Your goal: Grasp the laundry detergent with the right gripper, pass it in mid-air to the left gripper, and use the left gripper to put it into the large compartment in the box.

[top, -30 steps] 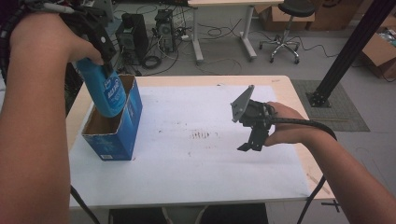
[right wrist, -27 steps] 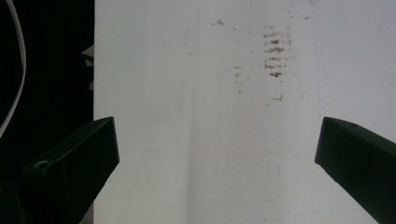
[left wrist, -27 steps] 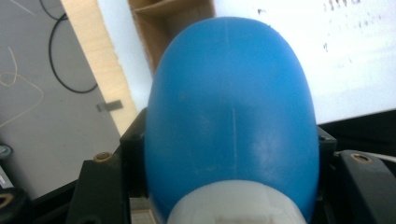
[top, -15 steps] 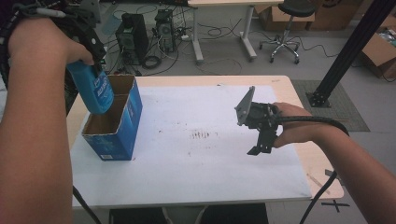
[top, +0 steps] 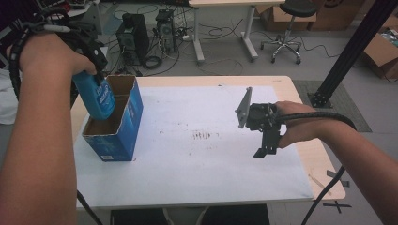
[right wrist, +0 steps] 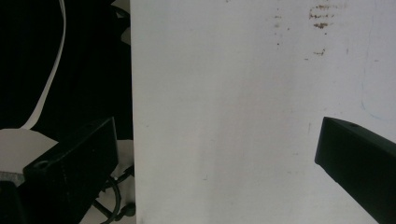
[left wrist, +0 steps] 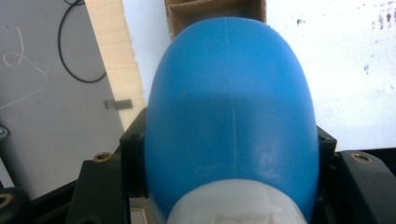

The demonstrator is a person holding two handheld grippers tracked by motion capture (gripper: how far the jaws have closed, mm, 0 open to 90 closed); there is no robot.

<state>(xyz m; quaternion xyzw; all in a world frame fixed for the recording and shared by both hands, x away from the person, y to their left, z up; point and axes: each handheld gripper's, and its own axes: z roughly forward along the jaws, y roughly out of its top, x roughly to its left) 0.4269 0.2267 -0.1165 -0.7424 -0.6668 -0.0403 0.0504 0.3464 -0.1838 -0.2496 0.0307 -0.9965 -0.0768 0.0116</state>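
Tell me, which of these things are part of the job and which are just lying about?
In use: blue bottle, held by the left gripper over the open blue box.
Lying about: computer towers, office chair, cardboard boxes on the floor.

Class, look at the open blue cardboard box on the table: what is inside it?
Inside the blue box, brown cardboard walls show. The blue bottle, clamped in the left gripper, hangs over the opening. The bottle and near wall cover the bottom.
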